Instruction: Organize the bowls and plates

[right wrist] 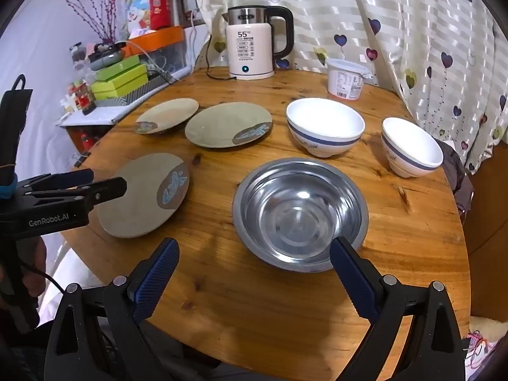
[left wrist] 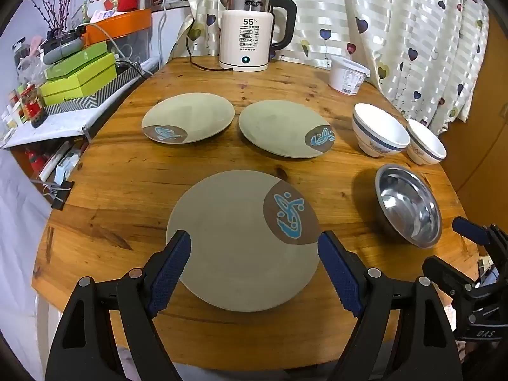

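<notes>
Three beige plates with a brown and blue mark lie on the round wooden table [left wrist: 127,190]: a near plate [left wrist: 244,241], a far left plate [left wrist: 189,117] and a far right plate [left wrist: 285,128]. At the right stand a steel bowl [left wrist: 409,204] and two white bowls with a blue band [left wrist: 379,130] [left wrist: 425,146]. My left gripper [left wrist: 254,241] is open, with the near plate showing between its fingers and nothing held. My right gripper [right wrist: 254,244] is open too, just in front of the steel bowl [right wrist: 300,212], whose near rim is beside its right finger.
A white electric kettle [left wrist: 250,31] and a lidded plastic tub [left wrist: 347,74] stand at the back of the table. A cluttered shelf with green boxes [left wrist: 79,76] runs along the left. A heart-patterned curtain [right wrist: 412,31] hangs behind. The left gripper [right wrist: 106,179] shows in the right wrist view over the near plate [right wrist: 143,195].
</notes>
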Tool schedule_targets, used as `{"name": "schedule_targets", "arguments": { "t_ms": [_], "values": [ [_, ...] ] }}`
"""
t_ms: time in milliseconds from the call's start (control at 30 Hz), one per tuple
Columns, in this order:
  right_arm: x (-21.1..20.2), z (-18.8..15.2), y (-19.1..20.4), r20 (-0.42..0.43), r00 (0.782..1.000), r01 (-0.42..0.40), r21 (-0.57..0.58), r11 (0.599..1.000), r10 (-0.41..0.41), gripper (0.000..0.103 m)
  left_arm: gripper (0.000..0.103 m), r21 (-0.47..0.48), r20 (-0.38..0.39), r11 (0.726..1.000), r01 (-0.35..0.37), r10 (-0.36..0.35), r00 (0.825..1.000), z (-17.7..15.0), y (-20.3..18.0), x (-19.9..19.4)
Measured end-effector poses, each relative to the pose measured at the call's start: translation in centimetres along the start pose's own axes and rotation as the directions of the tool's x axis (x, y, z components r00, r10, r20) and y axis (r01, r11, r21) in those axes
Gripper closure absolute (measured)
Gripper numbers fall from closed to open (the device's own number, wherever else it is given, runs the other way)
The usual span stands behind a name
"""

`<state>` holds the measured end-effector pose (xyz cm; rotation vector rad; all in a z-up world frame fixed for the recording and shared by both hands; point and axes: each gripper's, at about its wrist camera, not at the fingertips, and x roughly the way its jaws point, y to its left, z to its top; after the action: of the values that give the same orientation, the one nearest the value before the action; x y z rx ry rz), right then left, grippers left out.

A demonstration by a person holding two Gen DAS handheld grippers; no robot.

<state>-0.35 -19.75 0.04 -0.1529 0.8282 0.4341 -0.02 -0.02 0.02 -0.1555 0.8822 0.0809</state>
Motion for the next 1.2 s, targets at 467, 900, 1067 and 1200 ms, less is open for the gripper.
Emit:
{"name": "schedule_targets", "arguments": {
  "t_ms": [467, 900, 1067, 1200],
  "values": [
    [-0.34, 0.34, 0.61, -0.007, 1.0, 0.01, 0.0, 1.0, -0.01, 0.007, 0.02, 0.021, -0.006, 1.0, -0.006, 0.006, 1.0, -0.26, -0.05, -0.38],
    [0.06, 0.25, 0.04, -0.021, 0.999, 0.027, 0.006, 1.0, -0.027, 0.007, 0.02, 0.039, -0.016, 0.999, -0.007, 0.008, 1.0, -0.48, -0.85, -0.57],
    [0.12, 0.22, 0.06, -0.019, 0.999, 0.027, 0.006, 1.0, -0.026, 0.007, 0.02, 0.042, -0.014, 0.999, -0.008, 0.008, 1.0, -0.48, -0.92, -0.59],
    [0.11, 0.23, 0.09, -0.02, 0.999, 0.026, 0.006, 1.0, -0.026, 0.007, 0.02, 0.04, -0.016, 0.999, -0.01, 0.011, 1.0, -0.45, -0.83, -0.63]
  ]
}}
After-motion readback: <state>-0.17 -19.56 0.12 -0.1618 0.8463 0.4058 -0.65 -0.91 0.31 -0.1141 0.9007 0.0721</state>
